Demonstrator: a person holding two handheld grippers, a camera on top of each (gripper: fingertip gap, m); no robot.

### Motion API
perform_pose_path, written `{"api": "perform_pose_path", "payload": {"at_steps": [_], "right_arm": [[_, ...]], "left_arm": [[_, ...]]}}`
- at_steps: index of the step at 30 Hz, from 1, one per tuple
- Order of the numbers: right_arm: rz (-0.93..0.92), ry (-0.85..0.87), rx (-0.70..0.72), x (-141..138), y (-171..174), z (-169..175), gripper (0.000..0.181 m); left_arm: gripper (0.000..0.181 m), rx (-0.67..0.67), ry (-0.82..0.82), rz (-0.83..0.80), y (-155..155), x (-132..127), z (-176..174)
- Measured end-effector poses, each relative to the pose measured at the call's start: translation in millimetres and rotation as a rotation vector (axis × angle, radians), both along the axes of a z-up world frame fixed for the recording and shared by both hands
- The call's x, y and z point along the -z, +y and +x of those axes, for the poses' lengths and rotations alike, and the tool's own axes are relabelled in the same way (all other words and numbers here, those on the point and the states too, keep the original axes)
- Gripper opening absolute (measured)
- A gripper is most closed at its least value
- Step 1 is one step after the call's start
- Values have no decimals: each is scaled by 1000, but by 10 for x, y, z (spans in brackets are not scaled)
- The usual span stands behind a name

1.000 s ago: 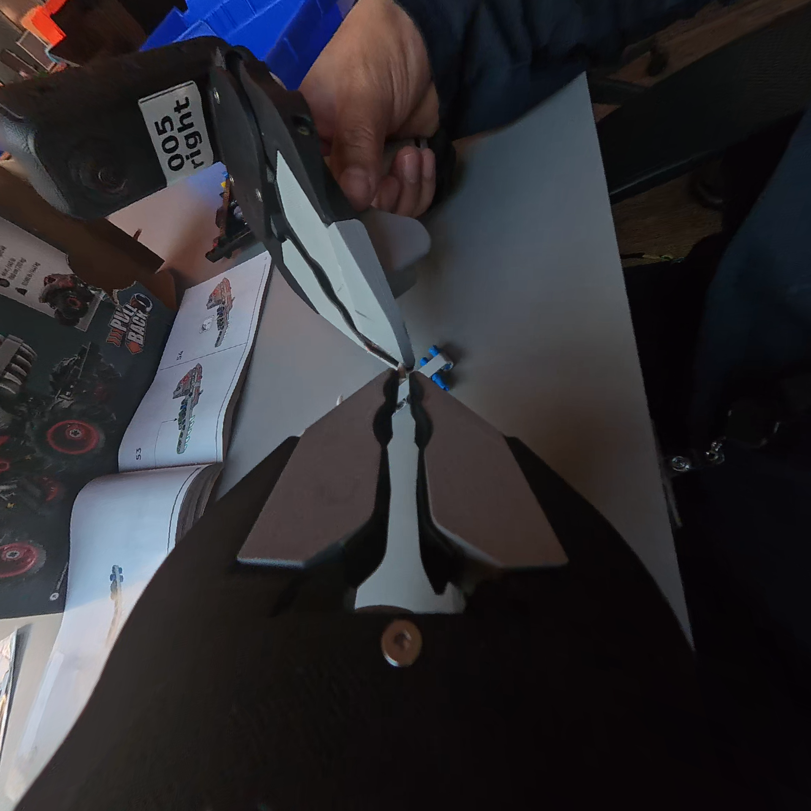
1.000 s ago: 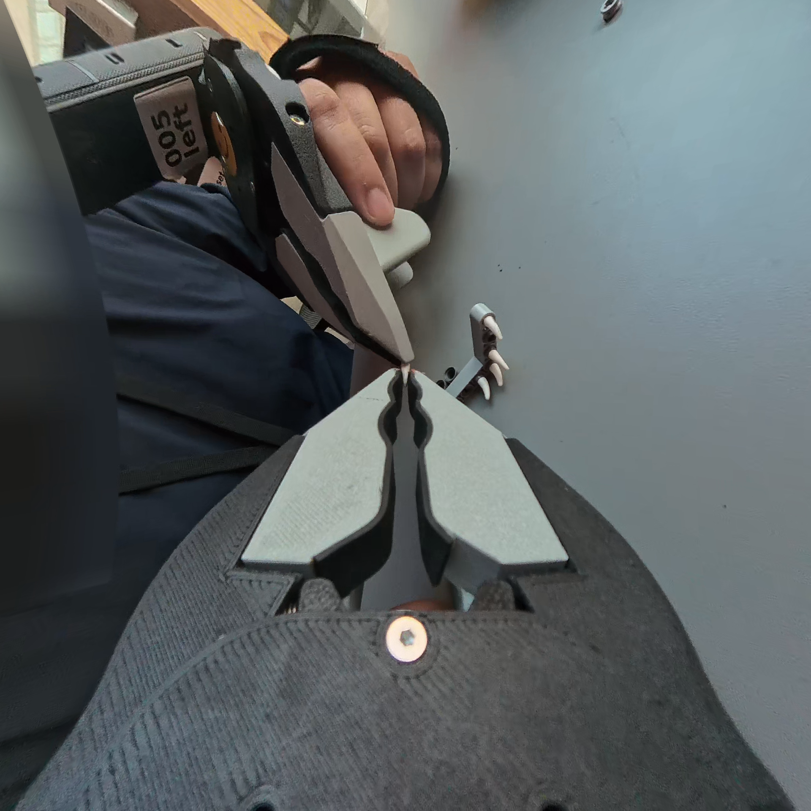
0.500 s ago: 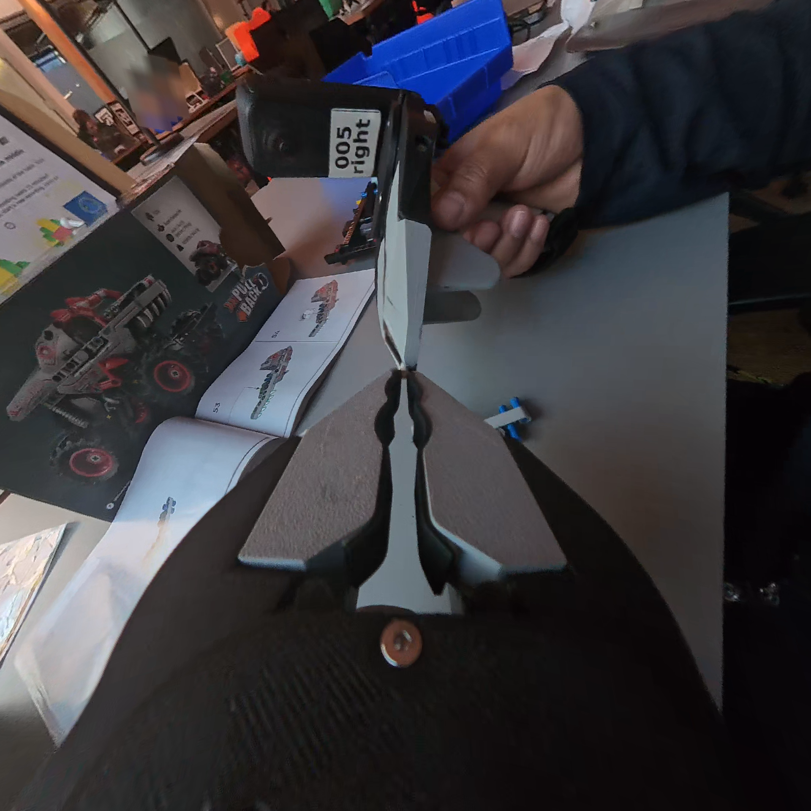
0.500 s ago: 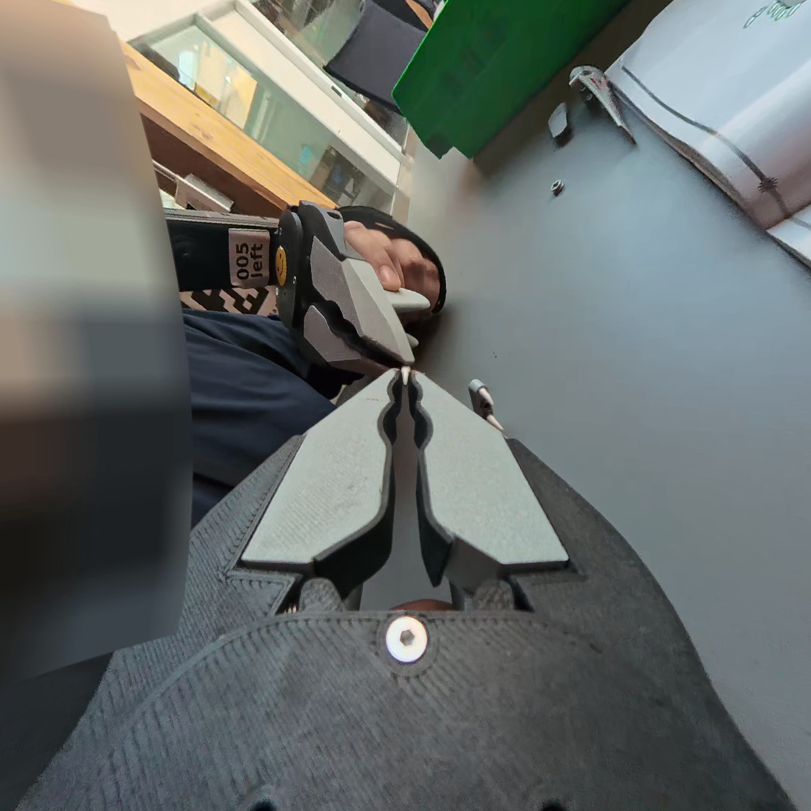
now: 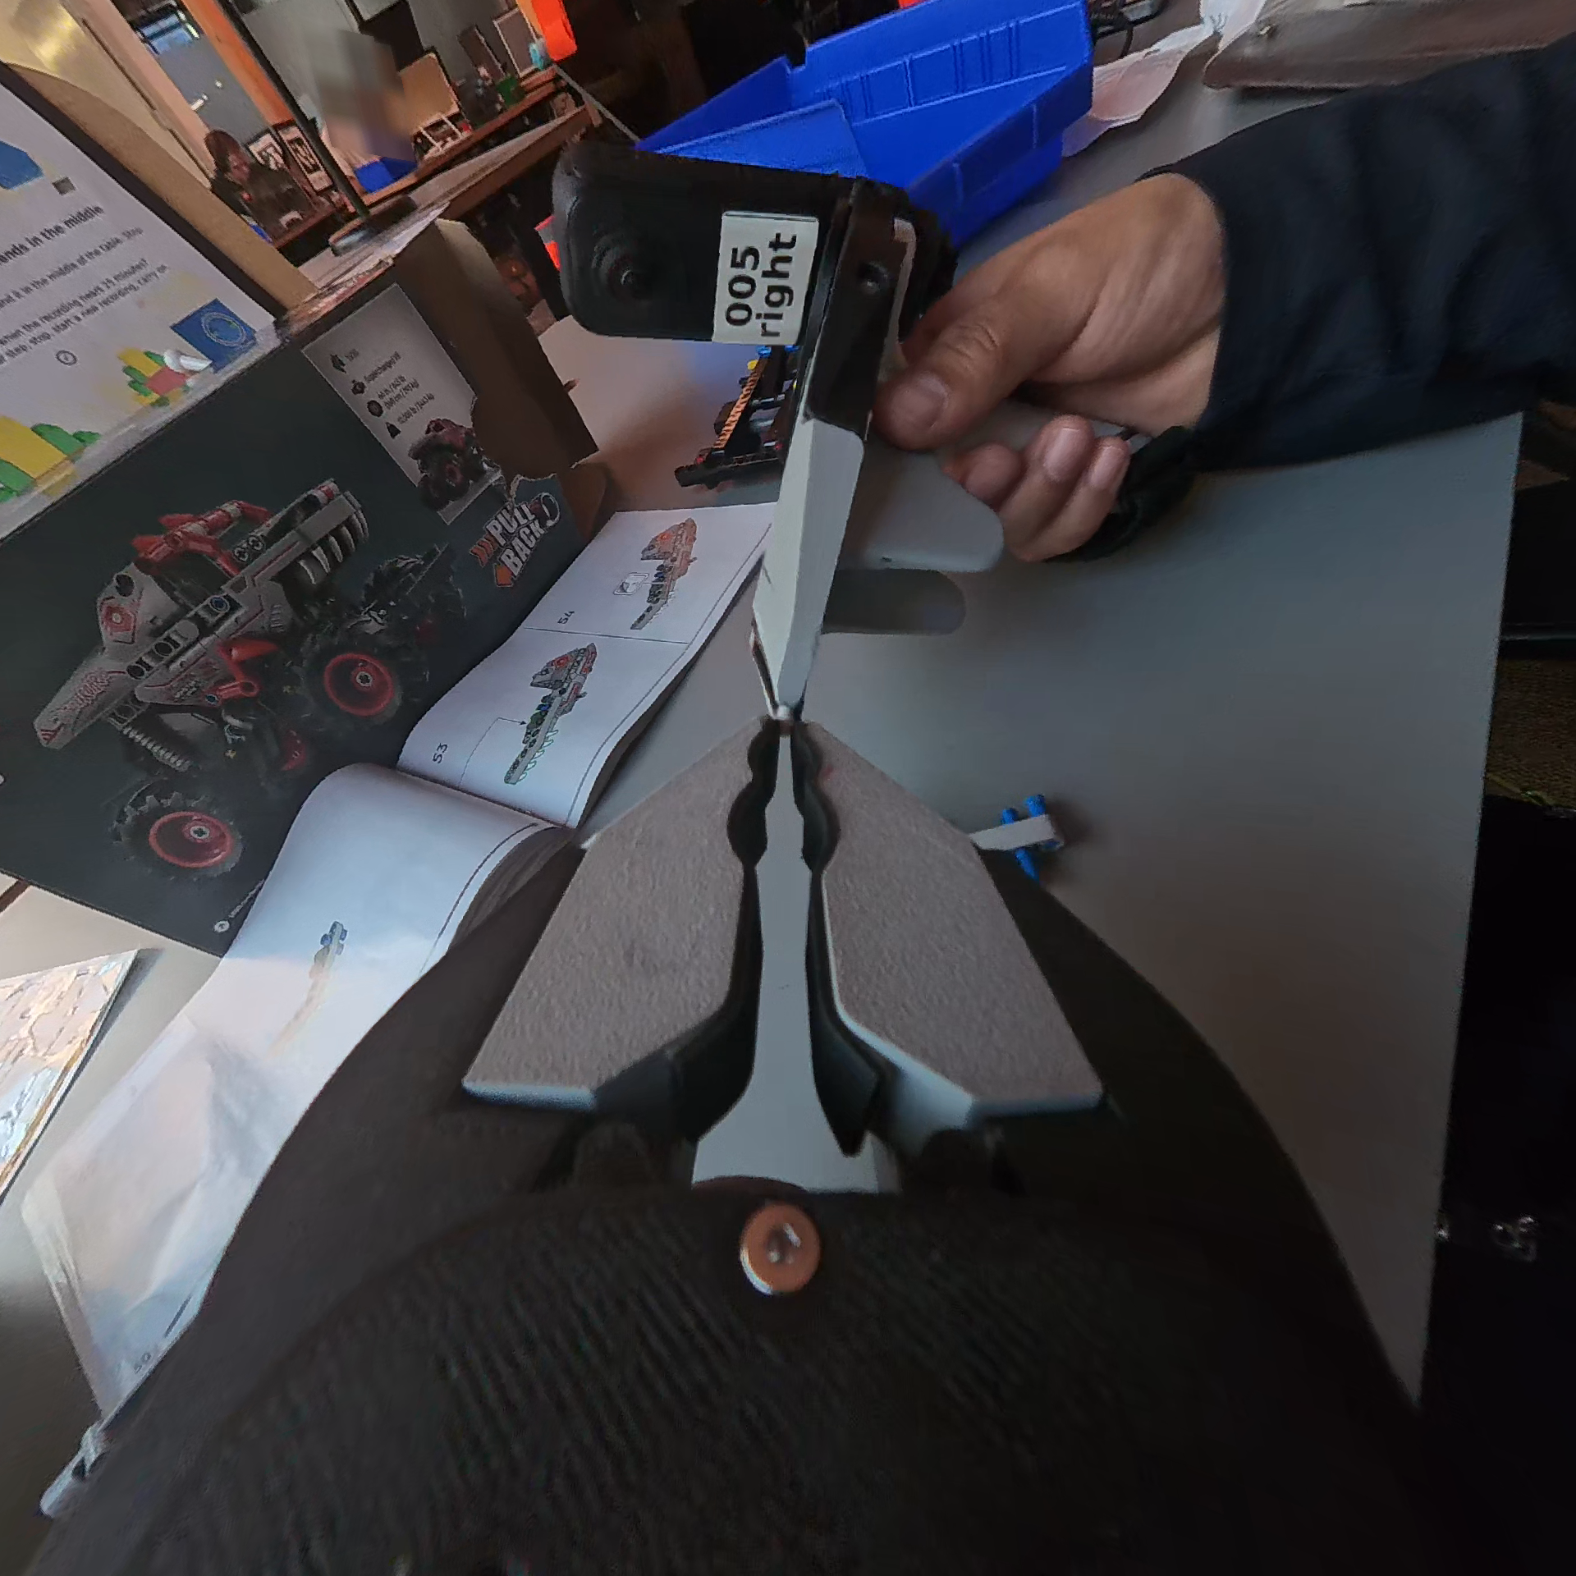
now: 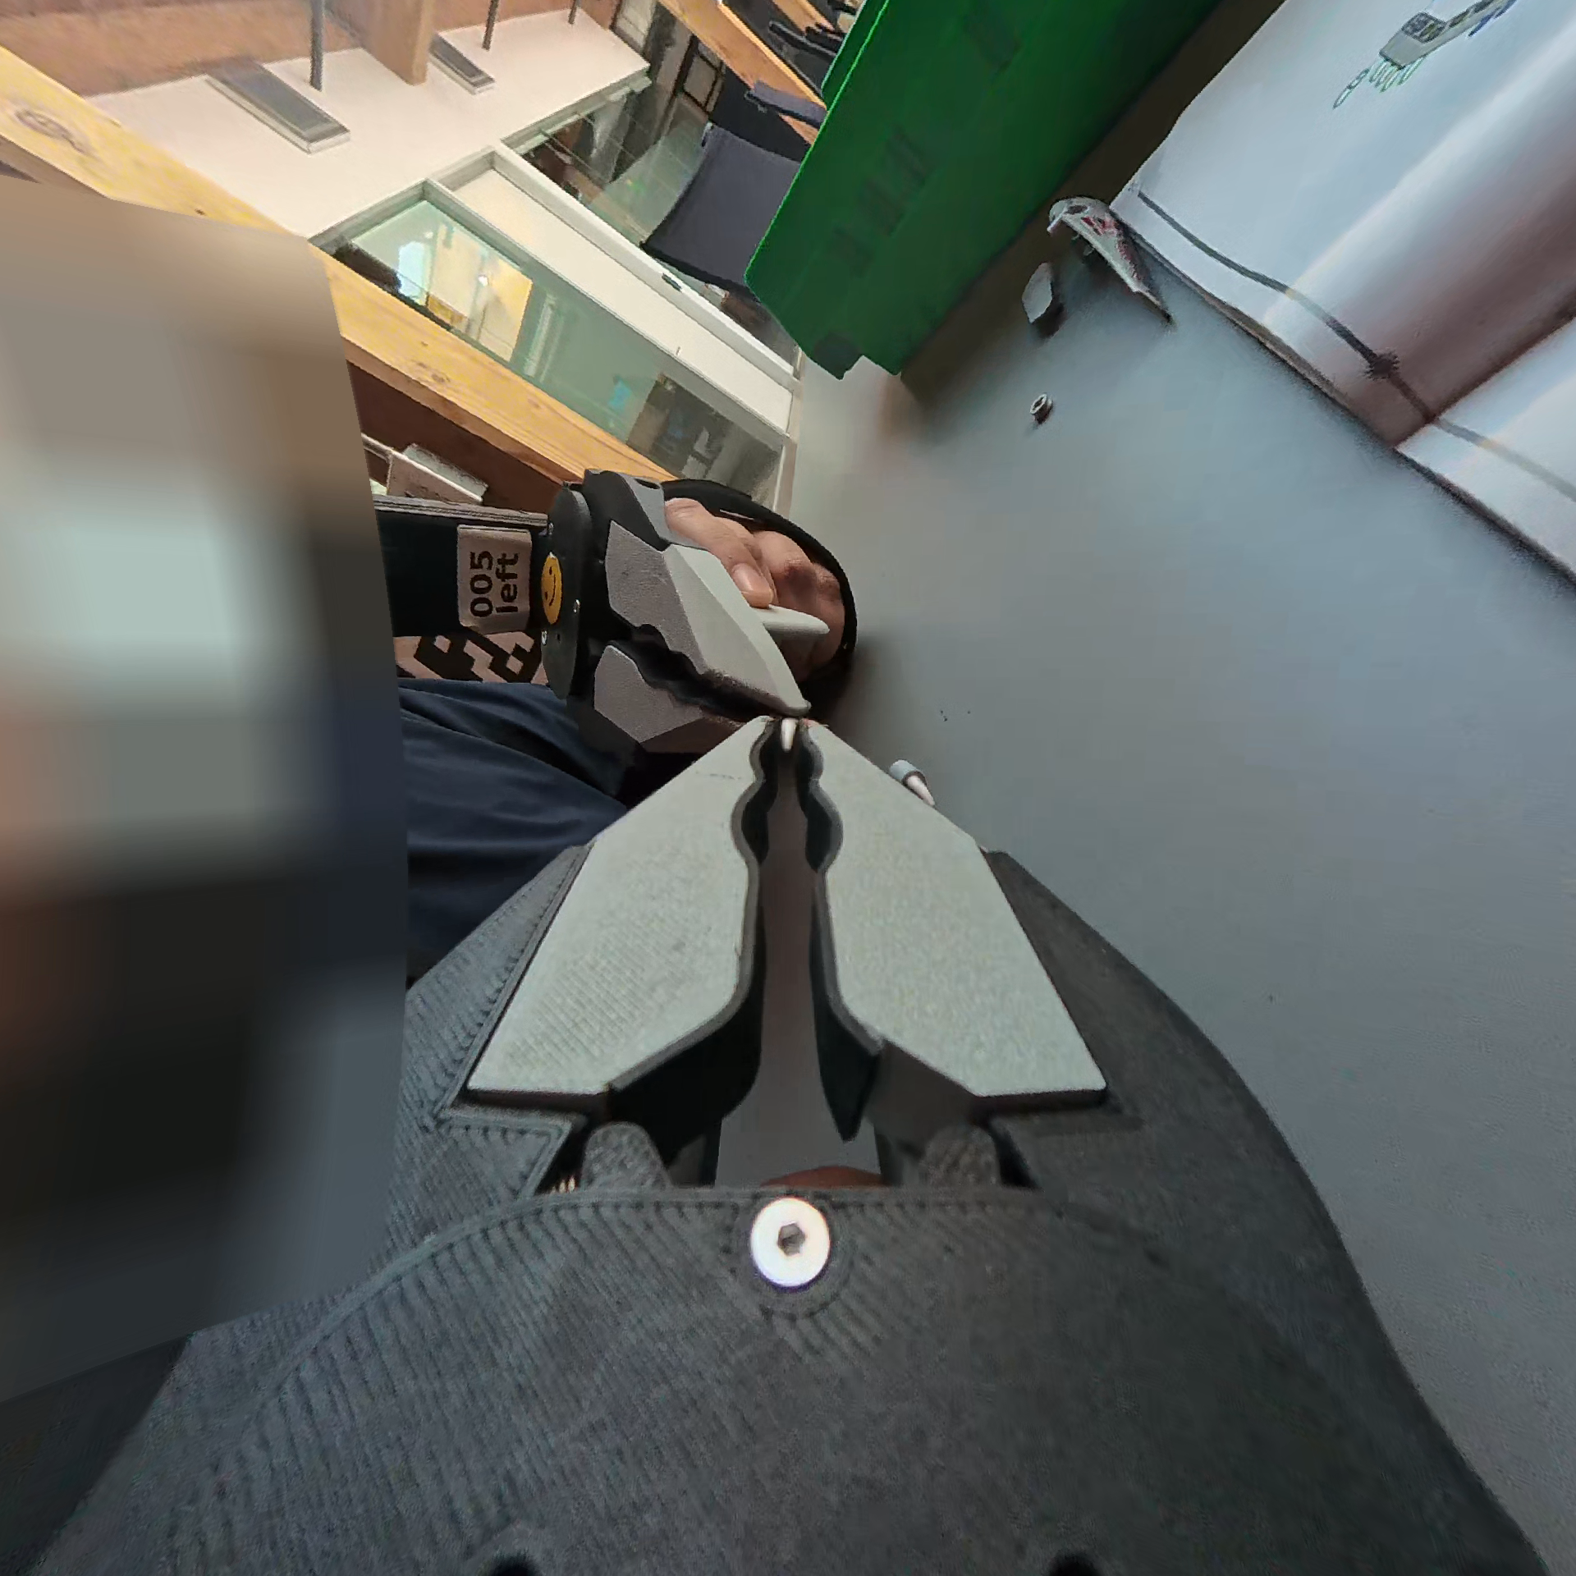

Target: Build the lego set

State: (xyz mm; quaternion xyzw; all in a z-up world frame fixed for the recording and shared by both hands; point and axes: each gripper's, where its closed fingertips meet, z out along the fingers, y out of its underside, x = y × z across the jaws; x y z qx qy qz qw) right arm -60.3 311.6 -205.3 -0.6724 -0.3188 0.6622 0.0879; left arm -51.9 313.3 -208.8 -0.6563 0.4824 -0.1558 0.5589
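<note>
Grey table (image 5: 1194,853) in a cluttered workshop: both grippers now sit higher than a second ago, the grey beam with blue pins (image 5: 1019,831) left lying lower right instead of at the tips. Left gripper (image 5: 780,727) nearly closed, right gripper (image 6: 789,732) pinching a small white tooth piece (image 6: 790,731), tip to tip. Beyond, right hand (image 5: 1057,341) grips its handle; instruction booklet (image 5: 580,665) and lego box (image 5: 213,614) farther left.

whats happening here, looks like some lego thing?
A person is building a lego set with a handheld tool in each hand. The right tool is shut on a tiny white tooth piece, and the left tool, also shut, meets it tip to tip above the grey table. A grey beam with blue pins lies on the table beside the open instruction booklet.
</note>
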Motion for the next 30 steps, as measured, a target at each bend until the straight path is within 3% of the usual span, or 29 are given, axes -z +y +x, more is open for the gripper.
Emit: {"api": "perform_pose_path", "payload": {"at_steps": [1,30], "right_arm": [[0,4,6,-7,12,4,0],[74,-19,21,13,24,-19,0]], "left_arm": [[0,-5,-2,-1,6,-2,-8],[0,-46,91,115,26,-2,5]]}}
